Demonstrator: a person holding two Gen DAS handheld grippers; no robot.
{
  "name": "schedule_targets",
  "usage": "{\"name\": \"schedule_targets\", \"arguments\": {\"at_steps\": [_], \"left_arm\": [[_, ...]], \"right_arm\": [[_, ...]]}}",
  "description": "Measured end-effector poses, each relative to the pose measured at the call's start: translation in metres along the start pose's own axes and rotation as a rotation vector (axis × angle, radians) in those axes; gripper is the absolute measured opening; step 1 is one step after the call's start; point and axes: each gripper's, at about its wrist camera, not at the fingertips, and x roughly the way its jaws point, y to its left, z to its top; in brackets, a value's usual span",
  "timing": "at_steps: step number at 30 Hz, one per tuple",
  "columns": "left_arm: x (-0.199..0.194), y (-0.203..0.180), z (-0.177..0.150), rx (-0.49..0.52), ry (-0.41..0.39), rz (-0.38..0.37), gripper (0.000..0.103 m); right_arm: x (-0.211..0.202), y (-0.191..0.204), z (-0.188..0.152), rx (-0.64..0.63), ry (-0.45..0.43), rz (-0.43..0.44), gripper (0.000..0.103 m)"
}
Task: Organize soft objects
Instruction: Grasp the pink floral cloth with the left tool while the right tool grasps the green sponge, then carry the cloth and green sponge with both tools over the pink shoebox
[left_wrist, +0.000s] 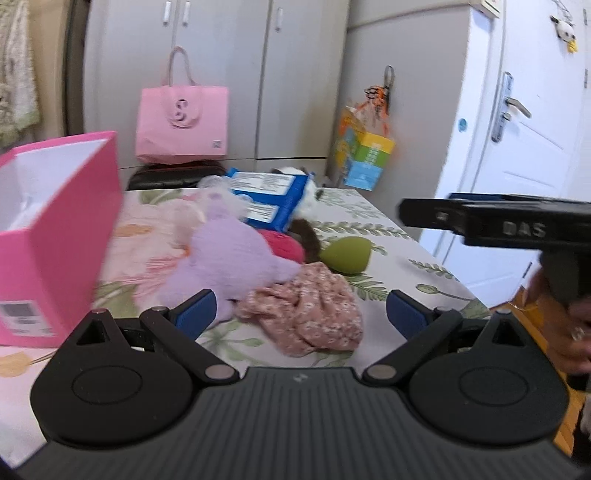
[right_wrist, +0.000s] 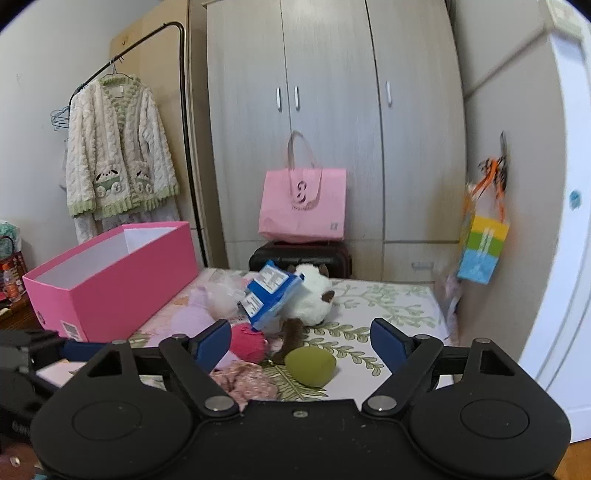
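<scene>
Leaf-print bed (left_wrist: 388, 236) was cluttered; both the left gripper (left_wrist: 301, 314) and right gripper (right_wrist: 299, 341) gaped wide, empty. I'd pinch the crumpled pink floral cloth (left_wrist: 306, 314) mid-bunch, then the open pink cardboard box (left_wrist: 55, 236).

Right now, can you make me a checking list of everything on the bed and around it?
Surface: bed with a leaf and flower sheet.
Job's things: purple plush, white and brown plush cat, pink yarn ball, green squishy egg, floral cloth, all heaped together; open pink box at the left.
Clutter: blue packet leaning on the cat.
Grippers: left tool open above the floral cloth; right tool open, holding nothing.
Cables: nothing seen.
Surroundings: wardrobe, pink tote bag, hanging fuzzy robe, colourful bag, white door.
</scene>
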Motion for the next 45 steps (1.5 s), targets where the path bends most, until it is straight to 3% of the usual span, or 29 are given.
{"name": "schedule_targets", "arguments": {"at_steps": [9,14,17,21,23,27,32,33,36,45], "left_arm": [[0.045,-0.014,-0.009,0.048,0.086,-0.004,0.097],[0.06,-0.021,-0.012,0.093,0.109,0.057,0.097],[0.065,-0.025,-0.014,0.107,0.108,0.09,0.097],[0.071,-0.022,-0.015,0.07,0.12,0.084,0.097],[0.074,-0.027,-0.016,0.109,0.126,0.105,0.094],[0.073,-0.028,-0.016,0.096,0.105,0.115,0.067],[0.071,-0.022,-0.014,0.059,0.089,0.129,0.04],[0.071,-0.02,-0.013,0.049,0.085,0.125,0.034],[0.068,-0.015,-0.014,0.022,0.07,0.105,0.028],[0.049,-0.007,-0.016,-0.008,0.054,0.053,0.027]], "right_arm": [[0.057,-0.026,-0.02,0.037,0.096,0.117,0.085],[0.078,-0.035,-0.03,0.096,0.097,0.183,0.085],[0.087,-0.035,-0.033,0.075,0.086,0.194,0.085],[0.095,-0.035,-0.031,0.052,0.145,0.222,0.085],[0.098,-0.032,-0.031,0.025,0.172,0.223,0.08],[0.104,-0.029,-0.035,0.001,0.205,0.203,0.076],[0.102,-0.028,-0.036,0.005,0.191,0.16,0.05],[0.101,-0.028,-0.037,0.006,0.188,0.158,0.05],[0.099,-0.025,-0.037,-0.01,0.176,0.144,0.047],[0.08,-0.012,-0.045,-0.023,0.146,0.064,0.047]]}}
